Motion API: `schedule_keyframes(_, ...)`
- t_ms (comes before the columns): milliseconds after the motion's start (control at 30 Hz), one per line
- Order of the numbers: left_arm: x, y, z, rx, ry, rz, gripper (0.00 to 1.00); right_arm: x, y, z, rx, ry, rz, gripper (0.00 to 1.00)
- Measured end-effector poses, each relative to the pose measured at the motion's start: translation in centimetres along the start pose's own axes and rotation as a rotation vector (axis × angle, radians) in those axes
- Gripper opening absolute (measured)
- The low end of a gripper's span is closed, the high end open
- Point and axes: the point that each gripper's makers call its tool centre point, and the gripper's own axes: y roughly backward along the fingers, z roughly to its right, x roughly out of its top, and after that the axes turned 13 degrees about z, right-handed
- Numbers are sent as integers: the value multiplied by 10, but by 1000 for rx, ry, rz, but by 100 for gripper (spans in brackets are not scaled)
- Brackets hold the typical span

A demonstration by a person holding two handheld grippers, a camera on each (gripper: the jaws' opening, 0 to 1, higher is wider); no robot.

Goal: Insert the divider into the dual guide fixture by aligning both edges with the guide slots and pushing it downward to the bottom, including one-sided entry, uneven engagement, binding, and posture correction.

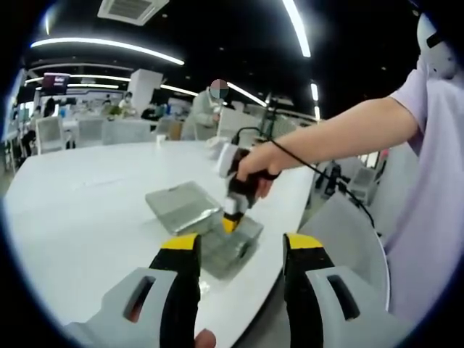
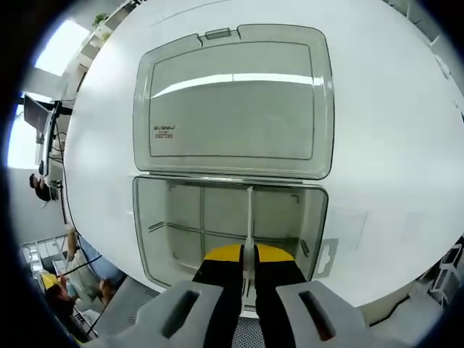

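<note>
The right gripper (image 2: 247, 255) is pinching the divider (image 2: 249, 217) over the fixture (image 2: 156, 217) near the worktop (image 2: 384, 145) edge — pushing downward, evenly, comes next; the left gripper (image 1: 239, 246) is hanging spread.

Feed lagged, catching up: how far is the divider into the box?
Done: clear box lies open on the white table, lid flat. In hand: right gripper pinches the thin divider upright over the tray. Left gripper waits open. Left: seating; depth unclear.
</note>
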Motion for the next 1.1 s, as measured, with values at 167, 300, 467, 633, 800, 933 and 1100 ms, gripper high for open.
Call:
schedule_keyframes(167,1,-1,1,-4,-5,-5,44,-1,1,0,6,2,3,0)
schedule_keyframes(300,0,0,0,-1,-9,-11,44,0,0,-2,27,-10,9,1)
schedule_keyframes(467,1,1,1,2,-11,-10,44,-1,1,-3,50,-27,22,2)
schedule_keyframes(633,1,2,1,5,-13,-11,44,2,-1,-3,61,-23,33,3)
schedule_keyframes(800,0,5,2,9,-15,-13,44,3,0,-4,74,-26,45,4)
schedule_keyframes(933,0,5,3,11,-15,-14,44,2,2,-5,88,-25,50,6)
schedule_keyframes(1100,0,4,6,5,-19,-14,44,1,6,-8,103,-22,57,9)
